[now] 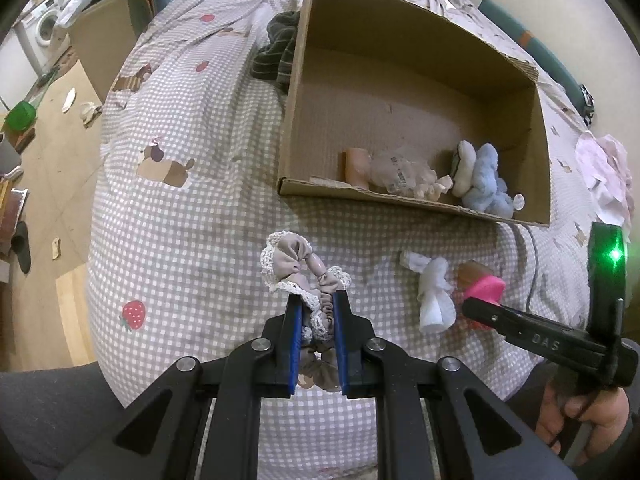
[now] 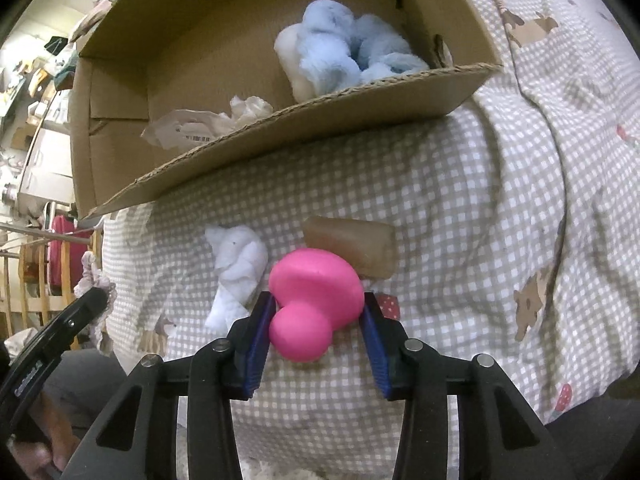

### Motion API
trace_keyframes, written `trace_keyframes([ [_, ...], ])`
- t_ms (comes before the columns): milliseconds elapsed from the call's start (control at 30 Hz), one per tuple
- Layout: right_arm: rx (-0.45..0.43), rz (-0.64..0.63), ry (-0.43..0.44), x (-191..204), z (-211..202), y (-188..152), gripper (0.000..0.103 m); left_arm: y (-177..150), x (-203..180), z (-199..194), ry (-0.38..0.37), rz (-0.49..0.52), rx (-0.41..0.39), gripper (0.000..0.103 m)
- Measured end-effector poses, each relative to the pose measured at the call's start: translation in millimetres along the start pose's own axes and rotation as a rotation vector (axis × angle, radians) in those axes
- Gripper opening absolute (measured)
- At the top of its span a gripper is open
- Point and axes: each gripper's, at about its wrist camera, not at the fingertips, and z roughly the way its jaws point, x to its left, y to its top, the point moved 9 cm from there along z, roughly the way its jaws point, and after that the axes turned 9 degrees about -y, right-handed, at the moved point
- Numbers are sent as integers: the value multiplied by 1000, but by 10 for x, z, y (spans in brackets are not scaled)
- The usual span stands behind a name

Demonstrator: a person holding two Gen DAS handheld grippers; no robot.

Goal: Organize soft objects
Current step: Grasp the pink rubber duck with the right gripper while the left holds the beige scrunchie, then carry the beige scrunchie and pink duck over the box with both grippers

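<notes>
My left gripper (image 1: 317, 300) is shut on a beige scrunchie with a lace trim (image 1: 296, 258), which sits on the checked bedcover (image 1: 180, 220). My right gripper (image 2: 318, 304) has a pink mushroom-shaped soft toy (image 2: 316, 284) between its blue pads, and both pads touch the cap. A white soft cloth toy (image 2: 238, 268) lies just left of it, and a brown soft block (image 2: 352, 246) lies behind it. Beyond them an open cardboard box (image 1: 400, 128) holds a blue-and-white plush (image 1: 486, 184), a crumpled clear wrapper (image 1: 400, 172) and a peach cylinder (image 1: 356, 164).
A dark striped garment (image 1: 278, 52) lies against the box's left wall. A thin cable (image 1: 534, 264) runs across the cover right of the box. A pale pink cloth (image 1: 604, 172) lies at the right edge. The bed's left side drops to a floor with a washing machine (image 1: 46, 26).
</notes>
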Motion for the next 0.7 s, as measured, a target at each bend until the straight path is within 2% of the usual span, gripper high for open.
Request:
trace_keyframes([
  [400,-46,5,38,-171,-331,-143,45,22,17,-90,38,4,-40,13],
  [700,-97,28,122,-321,-762,-270,45,29,-42,-389,41,16,-95,13],
])
